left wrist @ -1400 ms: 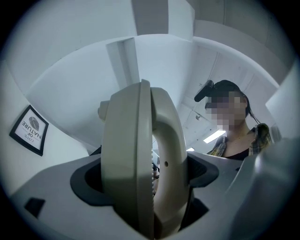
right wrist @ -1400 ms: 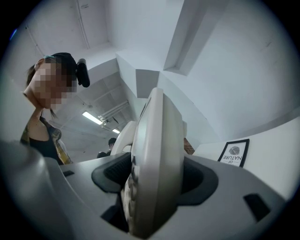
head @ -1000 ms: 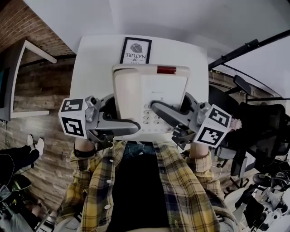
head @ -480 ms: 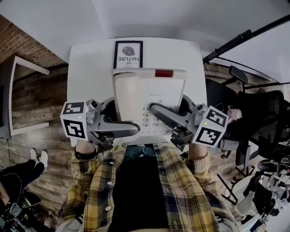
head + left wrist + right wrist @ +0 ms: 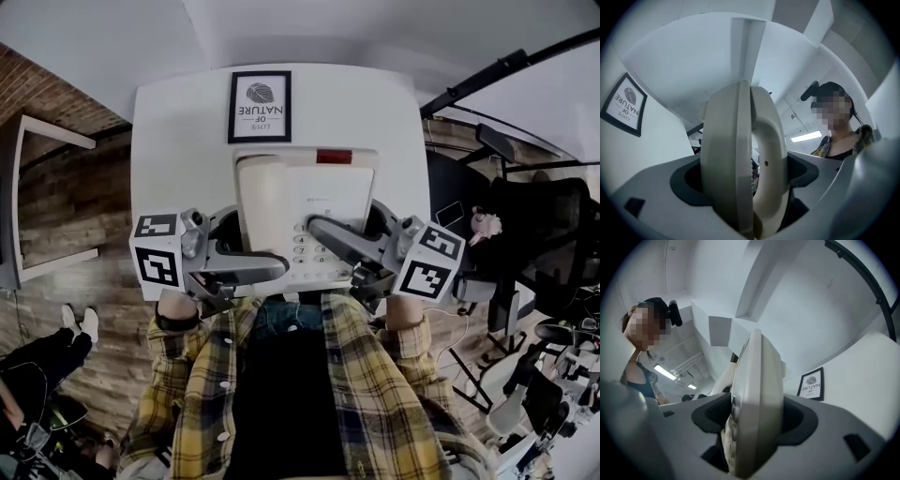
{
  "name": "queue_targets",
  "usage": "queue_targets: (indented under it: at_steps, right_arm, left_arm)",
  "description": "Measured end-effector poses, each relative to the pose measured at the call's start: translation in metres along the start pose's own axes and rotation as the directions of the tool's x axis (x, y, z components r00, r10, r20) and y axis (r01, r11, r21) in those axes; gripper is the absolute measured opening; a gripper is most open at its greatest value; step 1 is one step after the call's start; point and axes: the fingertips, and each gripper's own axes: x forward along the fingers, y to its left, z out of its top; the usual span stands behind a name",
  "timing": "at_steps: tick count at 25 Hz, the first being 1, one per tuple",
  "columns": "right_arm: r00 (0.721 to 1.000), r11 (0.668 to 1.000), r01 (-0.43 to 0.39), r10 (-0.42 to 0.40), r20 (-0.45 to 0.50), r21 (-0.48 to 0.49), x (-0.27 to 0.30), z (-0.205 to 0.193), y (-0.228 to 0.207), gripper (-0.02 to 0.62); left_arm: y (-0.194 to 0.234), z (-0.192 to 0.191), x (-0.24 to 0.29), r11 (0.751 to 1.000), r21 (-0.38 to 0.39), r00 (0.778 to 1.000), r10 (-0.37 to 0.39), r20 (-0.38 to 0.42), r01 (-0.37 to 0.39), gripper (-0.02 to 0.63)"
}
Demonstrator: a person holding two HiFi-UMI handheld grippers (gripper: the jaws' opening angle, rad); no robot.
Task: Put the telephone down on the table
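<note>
A cream telephone (image 5: 314, 202) with a red strip at its far end, its handset on the left side, is held over the near half of the white table (image 5: 178, 141). My left gripper (image 5: 272, 267) is shut on the telephone's near left edge. My right gripper (image 5: 323, 230) is shut on its near right side, one finger lying across the keypad. In the left gripper view the telephone (image 5: 740, 164) stands edge-on, clamped between the jaws. The right gripper view shows the telephone (image 5: 754, 408) the same way. Whether its base touches the table is hidden.
A black-framed "LOVE OF NATURE" picture (image 5: 260, 106) lies flat on the table beyond the telephone, also seen as the picture (image 5: 626, 105) and the picture (image 5: 812, 383). Black office chairs (image 5: 534, 234) stand to the right, and a white shelf (image 5: 37, 141) over wooden floor to the left.
The telephone and both grippers have drawn back from the framed picture; a strip of bare table now shows between them. Both grips are unchanged.
</note>
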Motion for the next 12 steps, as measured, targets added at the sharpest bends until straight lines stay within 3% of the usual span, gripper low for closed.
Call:
queue_targets:
  at_steps: [12]
  right_arm:
    - [0.998,0.993,0.039,-0.034,-0.05,0.112,0.004,-0.038,-0.036,0.279]
  left_arm:
    - [0.039,-0.029,-0.008,0.992,-0.122,0.999,0.032,0.013,-0.03,0.43]
